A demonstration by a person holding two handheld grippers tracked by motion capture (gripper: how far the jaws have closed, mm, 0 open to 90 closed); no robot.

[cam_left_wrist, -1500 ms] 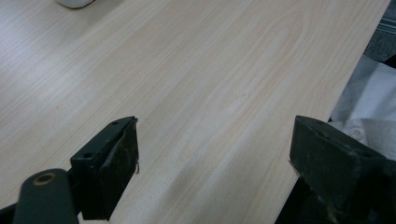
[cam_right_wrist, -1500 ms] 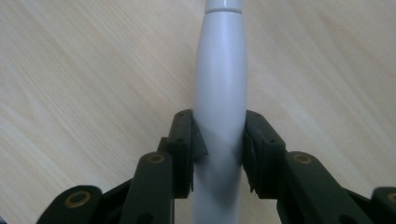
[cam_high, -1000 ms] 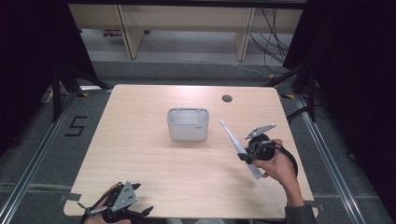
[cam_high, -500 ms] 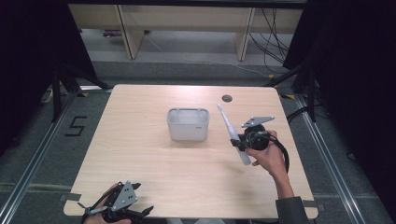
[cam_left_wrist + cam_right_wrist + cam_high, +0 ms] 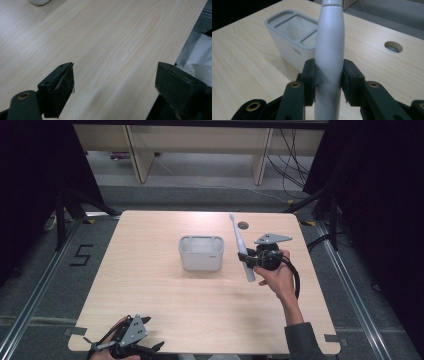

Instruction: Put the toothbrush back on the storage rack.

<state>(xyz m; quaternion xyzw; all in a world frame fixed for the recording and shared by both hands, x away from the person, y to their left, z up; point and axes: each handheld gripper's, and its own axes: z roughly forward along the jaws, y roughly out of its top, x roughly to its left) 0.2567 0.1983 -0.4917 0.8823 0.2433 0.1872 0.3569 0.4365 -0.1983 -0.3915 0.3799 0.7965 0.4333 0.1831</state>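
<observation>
A white electric toothbrush (image 5: 242,251) (image 5: 329,52) is held above the table, its thin neck pointing toward the far edge. My right gripper (image 5: 248,260) (image 5: 329,78) is shut on its thick handle, both pads pressing the sides. A white holder (image 5: 201,252) (image 5: 291,37) with a grey rim and several compartments stands on the table, just left of the toothbrush. My left gripper (image 5: 150,350) (image 5: 113,82) rests at the table's near left edge, jaws wide open with nothing but bare wood between them.
A round cable hole (image 5: 243,225) (image 5: 393,46) sits in the wooden table (image 5: 150,285) behind the toothbrush. Shelving and cables (image 5: 290,150) stand on the floor beyond the far edge. A person's light clothing (image 5: 197,55) shows past the table's near edge.
My right gripper has carried the toothbrush up and toward the far side, closer to the holder, and the brush now stands more upright. The left gripper has stayed put.
</observation>
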